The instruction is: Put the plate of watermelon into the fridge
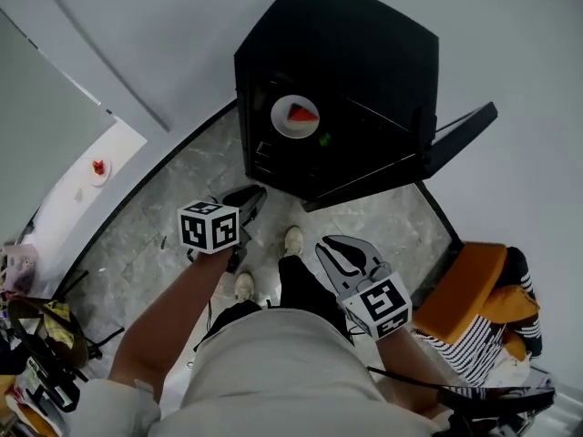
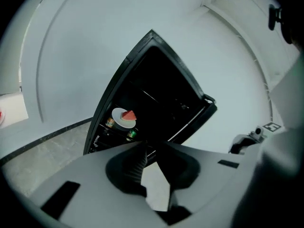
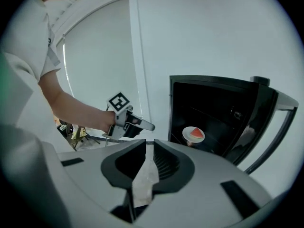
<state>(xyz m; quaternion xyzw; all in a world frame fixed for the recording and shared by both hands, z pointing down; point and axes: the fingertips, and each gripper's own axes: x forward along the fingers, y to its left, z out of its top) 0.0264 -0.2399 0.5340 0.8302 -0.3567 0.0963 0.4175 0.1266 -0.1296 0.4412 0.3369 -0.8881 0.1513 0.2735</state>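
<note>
Smooth black fridge (image 1: 364,62), veined stone floor (image 1: 173,217)

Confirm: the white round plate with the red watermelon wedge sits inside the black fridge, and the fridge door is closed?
Not quite. The white round plate with the red watermelon wedge does sit inside the black fridge, but the fridge door stands open, not closed. The head view shows it.

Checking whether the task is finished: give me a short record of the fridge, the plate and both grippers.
fridge: door open
plate of watermelon: on a shelf inside the fridge
left gripper: fingers slightly apart, nothing between them, outside the fridge
right gripper: fingers slightly apart, nothing between them, outside the fridge
</note>
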